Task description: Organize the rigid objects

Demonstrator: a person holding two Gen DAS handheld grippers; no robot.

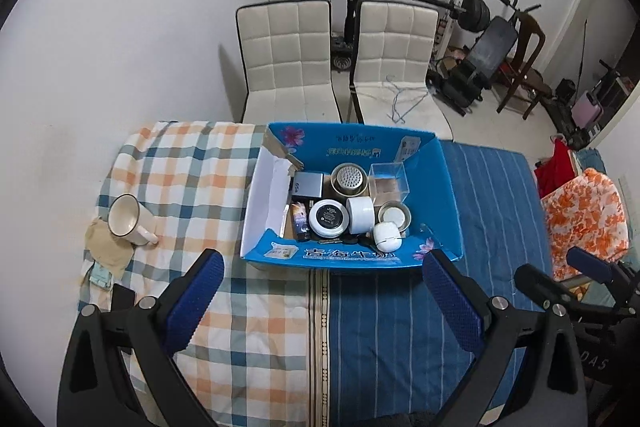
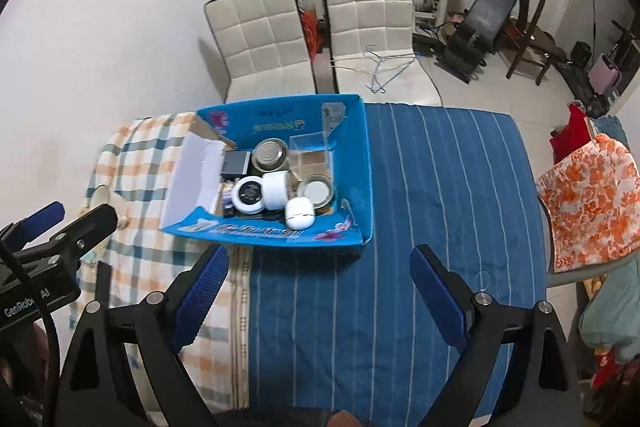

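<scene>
A blue cardboard box (image 1: 448,211) sits on the table and holds several items: a white round jar with a black lid (image 1: 329,218), a white tape roll (image 1: 361,214), a white rounded case (image 1: 386,235), a metal strainer cup (image 1: 349,179) and a clear plastic box (image 1: 389,179). The box (image 2: 360,163) also shows in the right wrist view. A cream mug (image 1: 127,220) lies on its side at the table's left. My left gripper (image 1: 322,285) is open and empty, just in front of the box. My right gripper (image 2: 320,281) is open and empty, in front of the box.
The table carries a plaid cloth (image 1: 192,171) on the left and a blue striped cloth (image 1: 492,195) on the right. A beige pad (image 1: 106,251) lies under the mug. Two white chairs (image 1: 288,59) stand behind the table. A chair with an orange floral cloth (image 1: 584,223) is at right.
</scene>
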